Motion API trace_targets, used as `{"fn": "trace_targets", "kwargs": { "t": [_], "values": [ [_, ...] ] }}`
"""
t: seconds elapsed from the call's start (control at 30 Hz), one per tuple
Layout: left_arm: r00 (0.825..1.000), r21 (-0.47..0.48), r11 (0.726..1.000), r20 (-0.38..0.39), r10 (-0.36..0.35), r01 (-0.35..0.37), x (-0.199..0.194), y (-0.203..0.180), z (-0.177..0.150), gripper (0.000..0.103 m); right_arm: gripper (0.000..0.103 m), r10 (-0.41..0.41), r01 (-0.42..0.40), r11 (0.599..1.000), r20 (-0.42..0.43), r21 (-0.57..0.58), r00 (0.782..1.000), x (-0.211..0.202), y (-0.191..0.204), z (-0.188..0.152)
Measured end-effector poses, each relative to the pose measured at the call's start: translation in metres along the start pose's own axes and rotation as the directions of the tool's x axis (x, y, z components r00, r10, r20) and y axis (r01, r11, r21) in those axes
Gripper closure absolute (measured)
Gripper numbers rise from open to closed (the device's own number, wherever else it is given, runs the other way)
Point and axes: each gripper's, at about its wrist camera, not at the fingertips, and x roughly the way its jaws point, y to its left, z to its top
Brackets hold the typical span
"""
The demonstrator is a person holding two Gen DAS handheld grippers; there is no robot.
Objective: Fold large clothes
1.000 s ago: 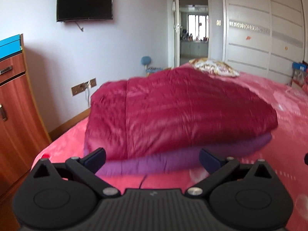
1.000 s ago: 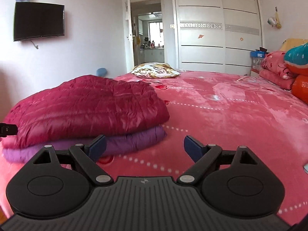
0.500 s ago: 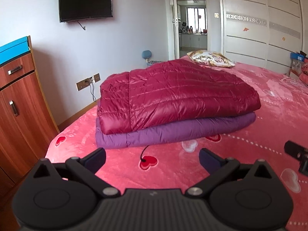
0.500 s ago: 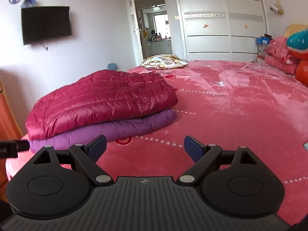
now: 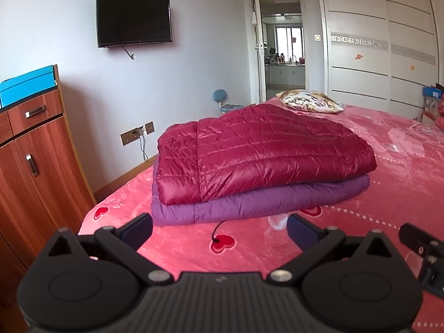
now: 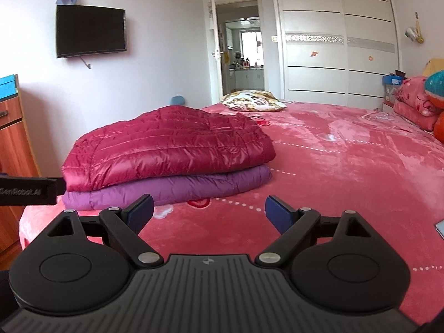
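Note:
A folded crimson down jacket lies on top of a folded purple down jacket, stacked near the foot corner of a pink bed. My left gripper is open, held over the bed edge a short way in front of the stack, with nothing between its fingers. My right gripper is open too, in front of and to the right of the stack, touching nothing. Part of the other gripper shows at each view's edge.
A wooden cabinet with a blue box on top stands left of the bed. A floral pillow lies at the far edge, and pink bedding at the right. A TV hangs on the wall; wardrobe doors lie beyond.
Both grippers have drawn back and up from the stacked jackets, which now look smaller and farther off. Both stayed open. The stack has not moved.

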Motion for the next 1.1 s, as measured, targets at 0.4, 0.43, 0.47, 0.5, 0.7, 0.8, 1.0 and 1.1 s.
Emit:
{"fn": "trace_targets", "kwargs": {
  "t": [0.4, 0.43, 0.47, 0.5, 0.7, 0.8, 1.0, 1.1],
  "values": [
    [1.000, -0.027, 1.000, 0.001, -0.008, 0.008, 0.003, 0.003, -0.002, 0.001, 0.000, 0.034, -0.034, 0.999, -0.004, -0.001, 0.999, 0.003, -0.009, 0.000],
    [1.000, -0.028, 1.000, 0.001, -0.007, 0.007, 0.003, 0.003, -0.003, 0.001, 0.000, 0.034, -0.034, 0.999, -0.006, -0.001, 0.999, 0.003, -0.009, 0.000],
    [1.000, -0.027, 1.000, 0.001, -0.006, 0.006, 0.004, 0.003, -0.003, 0.001, 0.000, 0.037, -0.037, 0.999, -0.007, -0.001, 0.999, 0.004, -0.010, -0.001],
    [1.000, -0.027, 1.000, 0.000, -0.006, 0.006, 0.004, 0.003, -0.003, 0.001, 0.000, 0.040, -0.040, 0.999, -0.007, 0.000, 0.999, 0.004, -0.010, -0.001],
    [1.000, -0.025, 1.000, 0.001, -0.002, 0.002, 0.005, 0.002, -0.004, 0.001, 0.000, 0.063, -0.063, 0.998, -0.008, 0.006, 0.998, 0.006, -0.010, -0.003],
    [1.000, -0.020, 1.000, 0.000, -0.002, 0.002, 0.006, 0.001, -0.005, 0.001, 0.000, 0.071, -0.071, 0.997, -0.010, 0.004, 0.997, 0.005, -0.009, -0.004],
    [1.000, -0.013, 1.000, -0.002, -0.002, 0.002, 0.007, -0.001, -0.005, 0.001, 0.000, 0.077, -0.076, 0.997, -0.025, 0.012, 0.997, 0.005, -0.010, -0.006],
    [1.000, -0.015, 1.000, -0.005, -0.004, 0.004, 0.007, -0.001, -0.005, 0.001, 0.000, 0.074, -0.074, 0.997, -0.025, 0.016, 0.997, 0.004, -0.010, -0.006]
  ]
}}
